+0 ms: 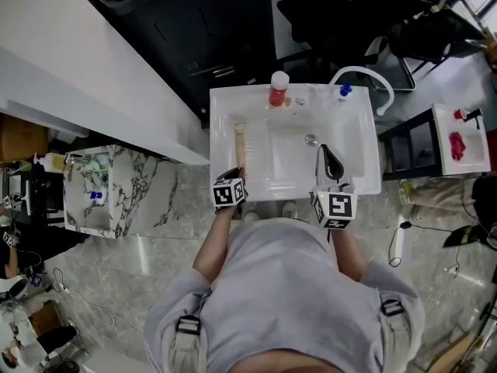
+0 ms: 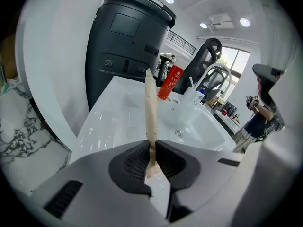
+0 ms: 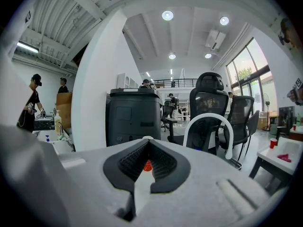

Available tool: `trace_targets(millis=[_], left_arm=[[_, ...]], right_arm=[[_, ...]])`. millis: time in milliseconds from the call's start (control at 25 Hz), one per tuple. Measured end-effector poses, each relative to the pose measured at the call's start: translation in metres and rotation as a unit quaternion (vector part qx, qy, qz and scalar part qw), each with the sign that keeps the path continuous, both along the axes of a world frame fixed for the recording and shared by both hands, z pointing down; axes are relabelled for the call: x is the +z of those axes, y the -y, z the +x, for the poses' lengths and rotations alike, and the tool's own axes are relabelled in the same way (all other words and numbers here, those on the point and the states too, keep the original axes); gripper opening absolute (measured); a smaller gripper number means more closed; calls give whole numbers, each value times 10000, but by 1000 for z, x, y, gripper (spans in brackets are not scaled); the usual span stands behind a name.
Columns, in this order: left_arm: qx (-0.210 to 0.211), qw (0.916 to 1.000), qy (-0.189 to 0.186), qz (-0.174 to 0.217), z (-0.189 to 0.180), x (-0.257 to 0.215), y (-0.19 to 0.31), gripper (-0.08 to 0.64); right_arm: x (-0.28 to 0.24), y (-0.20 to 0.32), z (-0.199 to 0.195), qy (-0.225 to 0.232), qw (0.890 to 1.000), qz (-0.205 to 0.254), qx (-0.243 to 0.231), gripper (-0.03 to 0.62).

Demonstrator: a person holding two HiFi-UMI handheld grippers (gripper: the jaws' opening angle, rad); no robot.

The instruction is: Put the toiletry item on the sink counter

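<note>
The toiletry item is a slim beige tube [image 1: 239,140] [image 2: 152,112]. My left gripper [image 1: 240,169] [image 2: 151,156] is shut on its near end, and the tube points away from me over the left counter strip [image 1: 225,150] of the white sink [image 1: 295,183]. I cannot tell whether its far end touches the counter. My right gripper [image 1: 324,152] [image 3: 147,148] is over the right side of the basin, jaws shut with nothing between them.
A red bottle with a white cap [image 1: 278,89] [image 2: 169,82] [image 3: 147,166] stands at the back of the sink. Beside it are the white arched faucet [image 1: 365,76] [image 2: 214,74] [image 3: 208,122] and the basin drain [image 1: 311,139] [image 2: 178,133]. A black bin [image 1: 210,29] stands behind and a marbled box [image 1: 116,189] at left.
</note>
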State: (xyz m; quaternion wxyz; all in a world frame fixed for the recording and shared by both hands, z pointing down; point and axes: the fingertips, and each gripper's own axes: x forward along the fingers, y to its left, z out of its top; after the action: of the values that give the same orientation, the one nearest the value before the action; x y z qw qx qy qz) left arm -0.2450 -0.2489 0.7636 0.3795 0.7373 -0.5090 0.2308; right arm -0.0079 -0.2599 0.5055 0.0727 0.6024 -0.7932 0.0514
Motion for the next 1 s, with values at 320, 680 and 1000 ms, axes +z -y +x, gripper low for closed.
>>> trace_targets(millis=[320, 680, 1000], left_arm=[[-59, 9994, 279, 194, -7, -5, 1, 103], [-189, 9988, 230, 386, -11, -19, 3, 91], [-290, 9970, 278, 668, -13, -41, 9, 23]], right_arm=[[0, -3, 1, -9, 10000, -4, 1, 5], [1, -3, 0, 18, 10000, 12, -39, 5], [1, -4, -3, 57, 9999, 25, -80, 5]])
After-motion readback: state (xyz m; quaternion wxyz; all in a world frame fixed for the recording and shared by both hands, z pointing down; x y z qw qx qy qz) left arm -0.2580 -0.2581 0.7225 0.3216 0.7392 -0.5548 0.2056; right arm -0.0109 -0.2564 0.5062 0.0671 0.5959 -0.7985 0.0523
